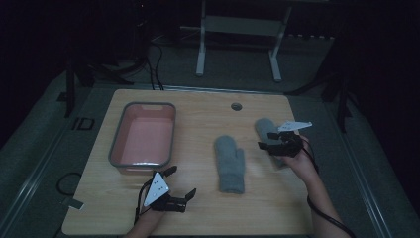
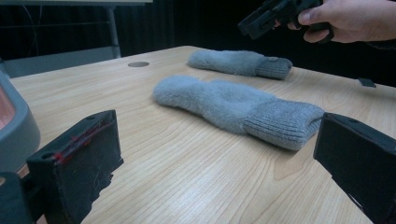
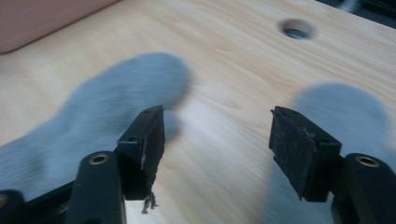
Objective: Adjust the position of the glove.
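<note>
- High view: two fuzzy grey knit mittens (image 1: pixel 231 164) lie mid-frame on a pale wood-grain table (image 1: pixel 198 208).
- One grey-rimmed pink tub (image 1: pixel 143 136) sits at left.
- Left gripper (image 1: pixel 181 184) and right gripper (image 1: pixel 266 139): jaws spread, empty.

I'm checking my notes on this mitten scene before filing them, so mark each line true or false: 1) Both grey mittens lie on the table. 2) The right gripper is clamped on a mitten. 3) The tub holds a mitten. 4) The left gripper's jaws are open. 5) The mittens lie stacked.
1) True: the near mitten and the far mitten both lie flat on the wooden table.
2) False: the right gripper hangs above the table between the mittens with open jaws and nothing between them.
3) False: the grey tub with the pink inside has no mitten in it.
4) True: the left gripper has its jaws wide apart, holding nothing.
5) False: they lie side by side, apart.
</note>
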Demonstrator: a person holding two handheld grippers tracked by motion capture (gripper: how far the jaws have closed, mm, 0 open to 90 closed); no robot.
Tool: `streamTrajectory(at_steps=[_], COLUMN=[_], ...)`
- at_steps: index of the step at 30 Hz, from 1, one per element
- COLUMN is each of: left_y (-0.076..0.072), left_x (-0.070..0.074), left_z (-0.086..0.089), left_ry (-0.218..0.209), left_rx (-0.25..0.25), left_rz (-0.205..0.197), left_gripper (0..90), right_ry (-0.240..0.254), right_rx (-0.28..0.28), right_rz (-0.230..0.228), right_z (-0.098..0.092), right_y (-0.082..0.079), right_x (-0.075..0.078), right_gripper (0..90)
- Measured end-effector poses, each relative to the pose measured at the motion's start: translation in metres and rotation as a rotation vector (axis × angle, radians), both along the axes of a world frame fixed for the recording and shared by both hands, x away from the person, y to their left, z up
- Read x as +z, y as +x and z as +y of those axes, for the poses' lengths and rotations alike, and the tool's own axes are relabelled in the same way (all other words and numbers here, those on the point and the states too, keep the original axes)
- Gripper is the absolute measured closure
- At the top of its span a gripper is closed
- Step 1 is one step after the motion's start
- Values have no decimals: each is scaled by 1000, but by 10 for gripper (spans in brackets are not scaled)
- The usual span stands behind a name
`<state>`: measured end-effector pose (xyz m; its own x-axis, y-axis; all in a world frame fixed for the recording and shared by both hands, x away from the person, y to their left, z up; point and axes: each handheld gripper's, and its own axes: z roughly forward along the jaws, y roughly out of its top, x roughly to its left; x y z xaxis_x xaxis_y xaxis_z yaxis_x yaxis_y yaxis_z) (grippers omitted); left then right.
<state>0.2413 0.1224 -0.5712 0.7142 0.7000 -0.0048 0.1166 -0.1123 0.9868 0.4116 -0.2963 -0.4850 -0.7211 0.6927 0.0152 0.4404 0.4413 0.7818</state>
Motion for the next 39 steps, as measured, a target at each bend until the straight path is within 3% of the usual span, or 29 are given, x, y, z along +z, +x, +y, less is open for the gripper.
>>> streamTrajectory(at_steps=[6,10,14,17,23,26,28,33,35,39], left_y=[0,0,0,0,1,0,0,0,0,0], left_x=[0,0,0,0,0,0,0,0,0,0], left_z=[0,0,0,0,1,1,1,1,1,1], left_ry=[-1,-4,-4,-6,-10,-9,-7,-10,-10,-10], left_rx=[-1,-1,-1,0,0,0,-1,1,1,1], left_rz=[1,2,2,3,4,4,3,4,4,3], left_gripper=[11,11,11,11,11,11,11,11,11,11], right_ry=[-14,-47,-75,-90,-110,-133,-132,-40,12,55], right_rx=[-155,-215,-267,-283,-289,-293,-323,-463,-492,-532], right_rz=[20,36,46,57,102,88,79,74,65,41], right_z=[-23,-30,-35,-38,-38,-33,-30,-27,-26,-22], right_y=[13,21,29,35,43,41,38,27,17,-8], right_x=[-6,-14,-26,-36,-53,-56,-57,-52,-47,-32], right_gripper=[375,376,433,495,518,608,720,809,810,810])
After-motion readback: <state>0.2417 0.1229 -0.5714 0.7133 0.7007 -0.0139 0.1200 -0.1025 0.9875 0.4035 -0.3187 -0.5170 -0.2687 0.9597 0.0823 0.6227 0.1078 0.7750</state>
